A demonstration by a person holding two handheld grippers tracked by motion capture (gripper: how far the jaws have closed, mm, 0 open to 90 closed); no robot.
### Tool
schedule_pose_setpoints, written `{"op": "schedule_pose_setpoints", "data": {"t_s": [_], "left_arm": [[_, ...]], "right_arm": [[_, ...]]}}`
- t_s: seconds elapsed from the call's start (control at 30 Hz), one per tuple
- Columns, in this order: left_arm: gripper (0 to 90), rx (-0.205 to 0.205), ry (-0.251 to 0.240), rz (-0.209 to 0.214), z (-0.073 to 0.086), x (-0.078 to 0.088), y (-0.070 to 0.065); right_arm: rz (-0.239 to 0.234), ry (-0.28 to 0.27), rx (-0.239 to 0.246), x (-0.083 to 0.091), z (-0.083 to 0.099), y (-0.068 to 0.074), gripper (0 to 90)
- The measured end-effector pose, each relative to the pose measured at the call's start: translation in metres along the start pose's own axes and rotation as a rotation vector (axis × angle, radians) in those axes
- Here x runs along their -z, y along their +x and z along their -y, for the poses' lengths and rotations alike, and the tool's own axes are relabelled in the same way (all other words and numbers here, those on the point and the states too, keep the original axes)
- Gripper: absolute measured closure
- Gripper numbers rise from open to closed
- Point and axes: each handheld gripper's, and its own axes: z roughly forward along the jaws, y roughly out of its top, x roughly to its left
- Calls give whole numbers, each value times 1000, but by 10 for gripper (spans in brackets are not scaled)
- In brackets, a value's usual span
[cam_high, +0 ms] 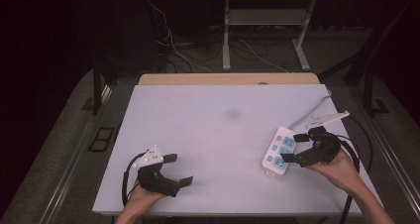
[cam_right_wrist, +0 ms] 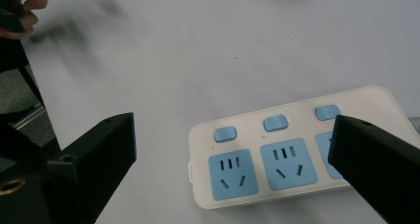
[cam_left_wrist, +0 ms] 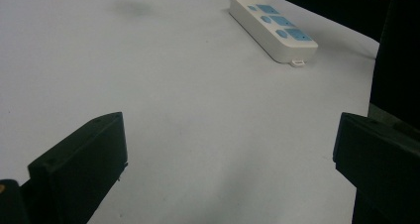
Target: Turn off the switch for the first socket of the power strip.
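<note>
A white power strip (cam_high: 279, 150) with blue sockets and blue switches lies on the right side of the white table; it also appears as a power strip (cam_left_wrist: 273, 27) far off and a power strip (cam_right_wrist: 292, 149) close up. A small red light glows by one switch in the right gripper view. My right gripper (cam_high: 296, 147) is open just right of the strip, jaws spread over its edge with nothing held. My left gripper (cam_high: 178, 169) rests open near the front left of the table, nothing between its jaws. In its own view the left gripper (cam_left_wrist: 228, 159) faces bare table.
The white table top (cam_high: 218, 130) has a faint dark smudge (cam_high: 232, 114) near its middle. The strip's grey cable (cam_high: 309, 112) runs off the back right edge. A wooden desk edge (cam_high: 228, 79) lies behind, with metal legs and loose cables on the dark floor.
</note>
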Motion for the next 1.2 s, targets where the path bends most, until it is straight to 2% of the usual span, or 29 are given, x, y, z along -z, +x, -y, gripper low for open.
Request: {"op": "schedule_pose_setpoints", "data": {"t_s": [0.23, 0.63, 0.83, 0.97, 1.0, 1.03, 1.2], "left_arm": [[0, 1, -1, -1, 0, 1, 0], [0, -1, 3, -1, 0, 0, 1], [0, 0, 2, 1, 0, 0, 1], [0, 1, 1, 0, 0, 0, 1], [0, 1, 0, -1, 0, 1, 1], [0, -1, 1, -1, 0, 1, 1], [0, 3, -6, 5, 0, 1, 0]], "right_arm": [[14, 14, -6, -3, -10, -13, 44], [31, 34, -8, -12, -25, -24, 43], [25, -1, -10, -14, -31, -32, 56], [35, 0, -18, -17, -32, -36, 60], [35, 0, -21, -18, -32, -37, 81], [47, 3, -21, -20, -32, -40, 143], [75, 19, -41, -23, -32, -44, 230]]}}
